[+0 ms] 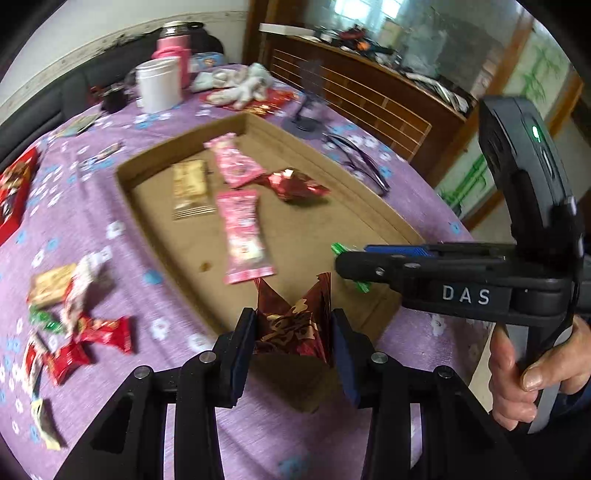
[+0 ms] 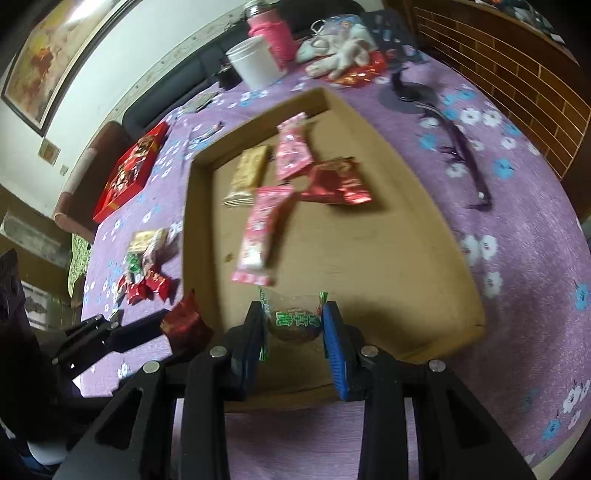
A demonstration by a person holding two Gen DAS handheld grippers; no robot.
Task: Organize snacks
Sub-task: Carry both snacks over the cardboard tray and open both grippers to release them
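Observation:
A shallow cardboard tray (image 1: 159,162) (image 2: 458,258) lies on the purple flowered tablecloth. Inside it are two pink packets (image 1: 242,232) (image 2: 264,229), a beige wafer pack (image 1: 190,188) (image 2: 247,175) and a dark red foil snack (image 1: 295,184) (image 2: 336,181). My left gripper (image 1: 295,343) is shut on a dark red foil snack (image 1: 295,321) over the tray's near edge. My right gripper (image 2: 293,328) is shut on a clear green-lettered candy (image 2: 293,323) above the tray's near end. In the left wrist view the right gripper (image 1: 343,264) reaches in from the right, a hand (image 1: 532,373) on its grip.
Loose snacks (image 1: 74,317) (image 2: 147,273) lie on the cloth left of the tray. A red box (image 2: 129,170), a white cup (image 1: 159,86) (image 2: 255,62), a pink flask (image 2: 275,33), purple glasses (image 2: 461,151) and crumpled cloth (image 1: 240,85) surround it. A wooden bench (image 1: 369,99) stands behind.

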